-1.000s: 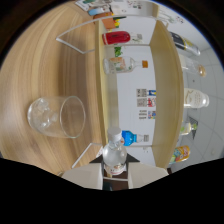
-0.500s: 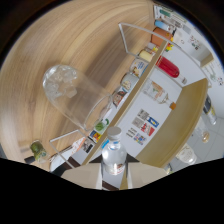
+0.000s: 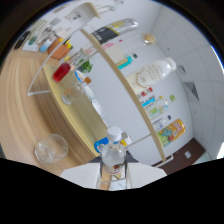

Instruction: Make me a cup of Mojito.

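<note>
I hold a small clear bottle (image 3: 113, 152) with a pale cap in the jaws of my gripper (image 3: 114, 172); they are closed on its body, one finger on each side, at six o'clock in the view. Over the last second the whole scene has swung: the view is now strongly tilted, where a second ago it sat level. The bottle has stayed in the jaws and rides tipped along with the gripper. I judge this as a turn toward pouring. At about eight o'clock, near the bottle, an empty clear glass (image 3: 50, 148) stands on the wooden counter (image 3: 22, 107). Farther off, at ten o'clock, a glass of red drink (image 3: 60, 73) stands by other glassware. Beyond, from twelve to four o'clock, shelves (image 3: 131, 98) carry a white jug (image 3: 152, 73) and assorted bottles.
</note>
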